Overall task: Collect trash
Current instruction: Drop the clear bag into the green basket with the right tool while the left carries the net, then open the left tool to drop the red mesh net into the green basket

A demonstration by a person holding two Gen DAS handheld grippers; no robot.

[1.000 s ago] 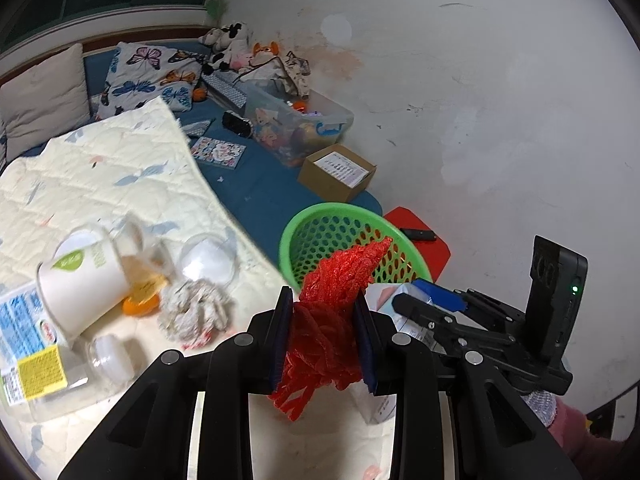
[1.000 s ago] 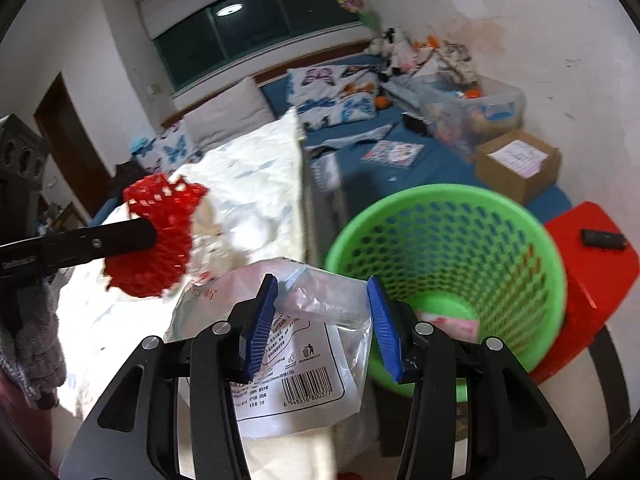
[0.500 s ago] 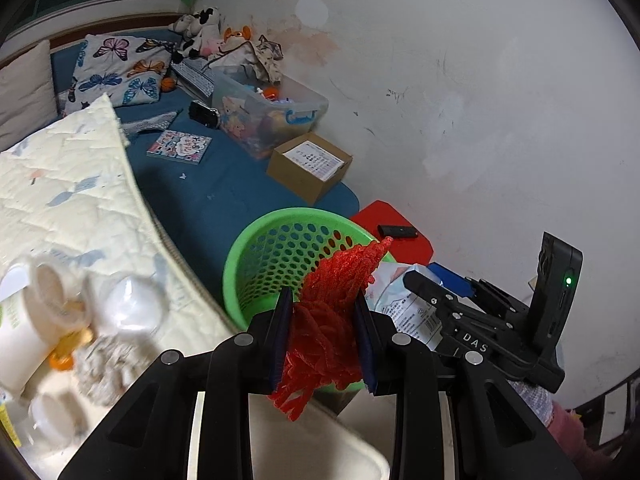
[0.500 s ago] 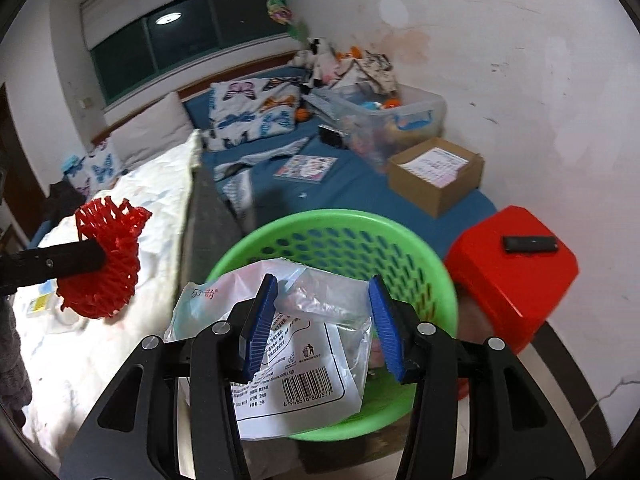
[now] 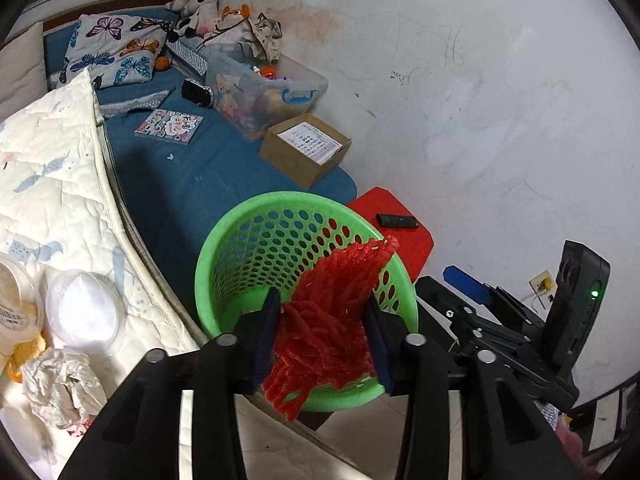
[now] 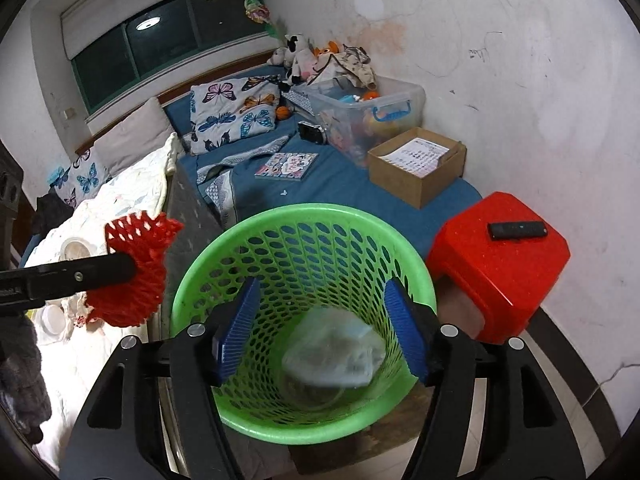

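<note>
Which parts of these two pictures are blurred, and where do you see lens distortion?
Right wrist view: the plastic bag inside the green basket is smeared by motion blur, while the rest is sharp. Left wrist view: the red mesh is sharp. Both views: fisheye bending and dark corners.

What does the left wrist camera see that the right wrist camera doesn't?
Only the left wrist view shows the crumpled paper and clear lid on the quilt. Only the right wrist view shows the window and the plastic bag lying inside the basket. Both show the green basket, red net, red stool, remote and cardboard box.
</note>
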